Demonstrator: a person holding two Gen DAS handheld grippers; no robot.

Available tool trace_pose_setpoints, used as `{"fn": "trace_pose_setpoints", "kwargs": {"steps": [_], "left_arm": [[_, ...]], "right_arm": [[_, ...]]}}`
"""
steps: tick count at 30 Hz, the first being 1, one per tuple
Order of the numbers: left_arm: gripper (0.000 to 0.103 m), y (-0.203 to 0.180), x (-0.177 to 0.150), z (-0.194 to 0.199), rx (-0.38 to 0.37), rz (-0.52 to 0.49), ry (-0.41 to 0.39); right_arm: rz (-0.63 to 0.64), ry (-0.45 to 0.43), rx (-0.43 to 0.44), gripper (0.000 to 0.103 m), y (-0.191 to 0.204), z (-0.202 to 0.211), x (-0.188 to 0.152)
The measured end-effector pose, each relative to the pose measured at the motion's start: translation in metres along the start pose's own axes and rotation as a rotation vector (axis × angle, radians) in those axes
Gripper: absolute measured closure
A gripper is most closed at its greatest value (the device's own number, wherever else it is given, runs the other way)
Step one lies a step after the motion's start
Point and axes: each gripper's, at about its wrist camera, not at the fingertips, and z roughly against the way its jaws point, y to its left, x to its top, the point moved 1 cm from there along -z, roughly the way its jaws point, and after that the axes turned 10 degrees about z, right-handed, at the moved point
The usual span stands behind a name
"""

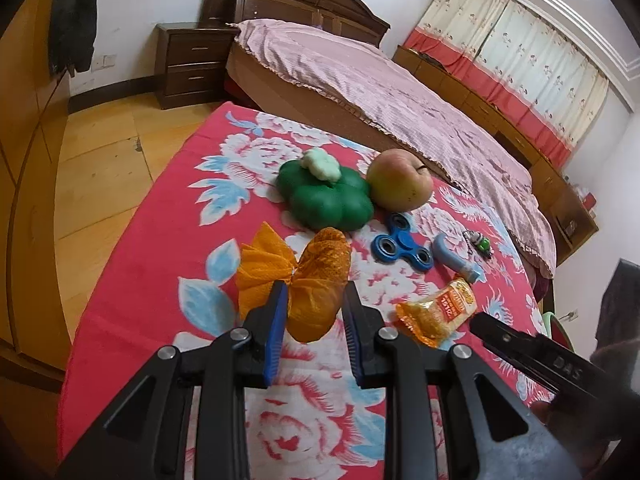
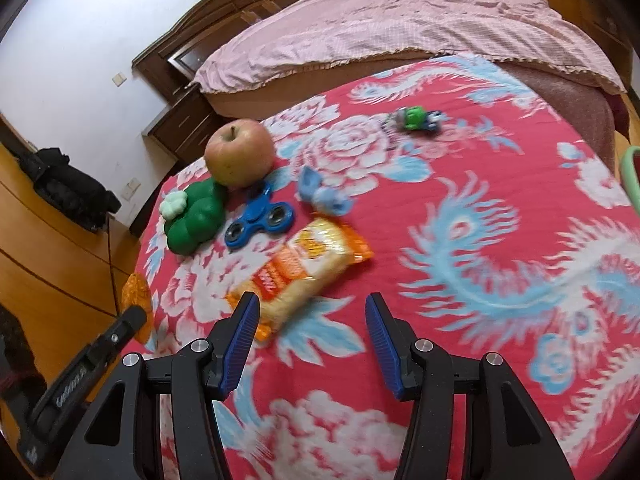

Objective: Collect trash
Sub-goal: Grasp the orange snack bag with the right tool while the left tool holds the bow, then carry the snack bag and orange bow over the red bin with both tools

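The left tongs (image 1: 314, 312) are low in the middle of the left view. They are pinching a crumpled orange wrapper (image 1: 316, 280), which sits between the two blue pads and looks lifted a little off the surface (image 1: 140, 280). This piece of trash seems to be picked up already.

The right tongs (image 2: 312, 336) are spread apart with nothing between them. They point down at a slant toward a snack packet (image 2: 304, 268), orange and white, which lies flat just above them in the middle of the right view. One blue pad is just beside the packet's near end, but it does not look like it is touching.

So the step now looks like getting the second piece of trash. The right tongs likely need to go forward and down so the packet sits between the pads, then squeeze.

Further out, in the upper left of the right view, are a blue spinner (image 2: 260, 220), a green toy (image 2: 196, 216) and an apple (image 2: 240, 152). These do not look like trash. No bin can be seen in either view.
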Motion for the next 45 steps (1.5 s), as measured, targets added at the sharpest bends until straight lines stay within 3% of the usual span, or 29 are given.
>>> {"fn": "trace_pose_setpoints", "kwargs": {"steps": [14,19,23,27,36,45], "left_arm": [[0.076,0.02,-0.001,0.004,-0.039,0.054,-0.006],[0.076,0.021,-0.003,0.004,-0.046,0.06,0.001],[0.076,0.022,-0.004,0.006,-0.049,0.06,0.003],[0.076,0.021,-0.007,0.01,-0.053,0.06,0.003],[0.076,0.003,-0.021,0.025,-0.074,0.019,0.007],[0.076,-0.031,-0.043,0.039,-0.118,-0.037,0.028]], "right_arm": [[0.099,0.026,-0.144,0.046,0.034,-0.041,0.018],[0.168,0.005,-0.187,0.04,0.043,-0.045,0.012],[0.193,-0.005,-0.204,0.052,0.044,-0.043,0.007],[0.194,-0.003,-0.176,0.059,0.039,-0.037,0.001],[0.182,-0.043,-0.087,0.059,0.025,0.013,-0.022],[0.154,-0.096,-0.059,0.059,-0.006,0.07,-0.039]]}}
